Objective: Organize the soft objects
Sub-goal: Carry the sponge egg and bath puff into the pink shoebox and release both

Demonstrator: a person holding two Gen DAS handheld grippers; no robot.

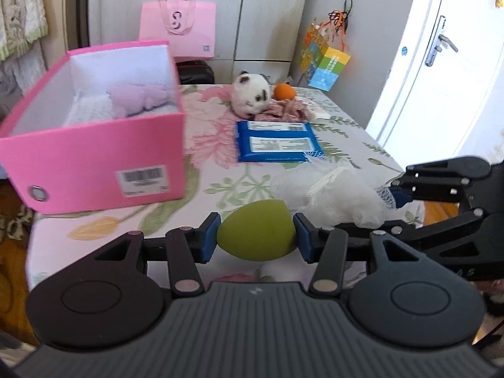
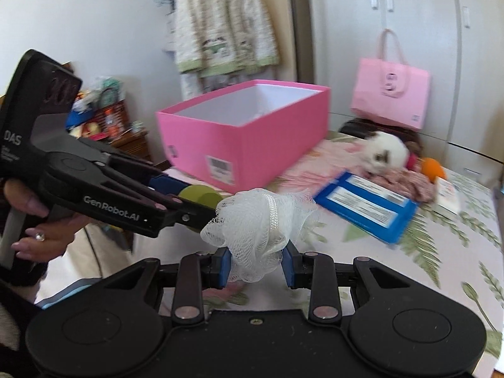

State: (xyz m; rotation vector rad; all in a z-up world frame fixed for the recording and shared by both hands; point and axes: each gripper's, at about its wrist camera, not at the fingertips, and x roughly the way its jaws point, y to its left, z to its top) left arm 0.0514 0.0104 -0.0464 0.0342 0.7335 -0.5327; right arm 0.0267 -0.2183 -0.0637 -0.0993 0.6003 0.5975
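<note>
Clamped lightly across the middle by the left gripper (image 1: 255, 232), green sponge egg (image 1: 256, 228), squashy; pinched by the right gripper (image 2: 255, 264), featherweight mesh puff (image 2: 252, 220), snag-prone, beside pink box (image 1: 94, 154).

Black claw (image 1: 256, 241), blue pads (image 1: 209, 241), white "GenRobot.AI" lettering.
</note>
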